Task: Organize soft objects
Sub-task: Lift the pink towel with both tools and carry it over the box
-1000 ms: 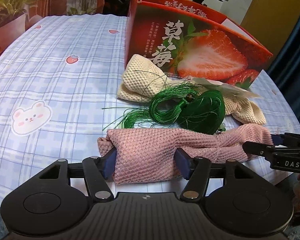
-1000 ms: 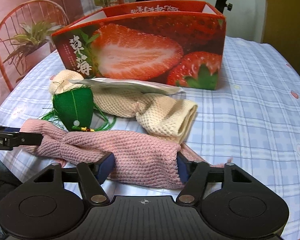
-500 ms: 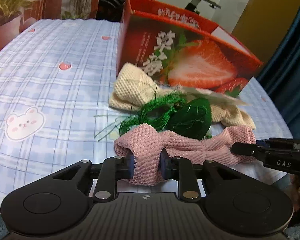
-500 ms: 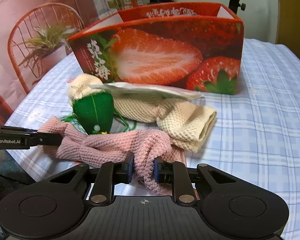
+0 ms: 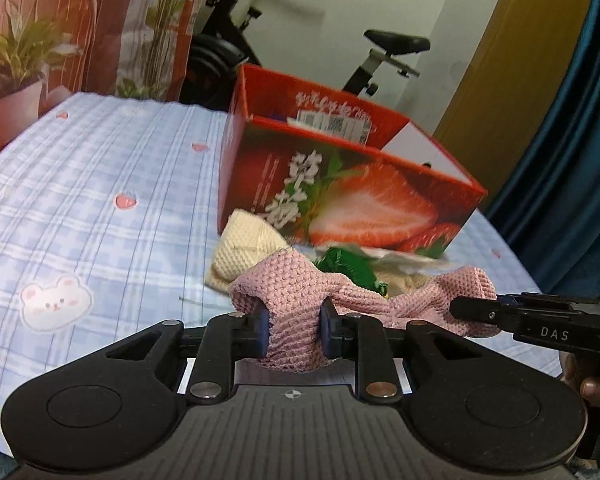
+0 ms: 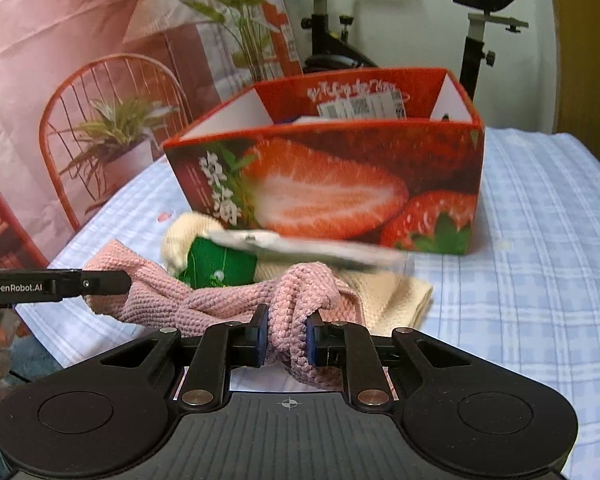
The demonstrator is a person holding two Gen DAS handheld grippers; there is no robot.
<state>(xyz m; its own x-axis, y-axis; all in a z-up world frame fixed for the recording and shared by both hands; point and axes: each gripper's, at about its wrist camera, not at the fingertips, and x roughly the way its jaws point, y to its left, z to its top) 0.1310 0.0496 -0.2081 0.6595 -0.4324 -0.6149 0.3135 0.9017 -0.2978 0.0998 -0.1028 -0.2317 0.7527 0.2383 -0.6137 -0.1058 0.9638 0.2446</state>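
A pink knit cloth is pinched at both ends: the left gripper has its jaws drawn narrow on one bunched end, and the right gripper is clamped the same way on the other end. The cloth sags between them just above the table, in front of the box.

Right behind the cloth lie a cream knit cloth, a green tasselled pouch and a flat pale packet that rests across the cream cloth; the packet is blurred. All sit close against the front of the box.

The box is red, open at the top, printed with a cut strawberry and large white Chinese characters that read as "strawberry". A white label with a barcode and a QR code sticks to its inner back wall; its small print is too blurred to read.

In the left wrist view the right gripper's side shows "DAS". In the right wrist view the left gripper's side shows "GenRobot.AI".

The table wears a blue checked cover with small strawberries and a bear face.
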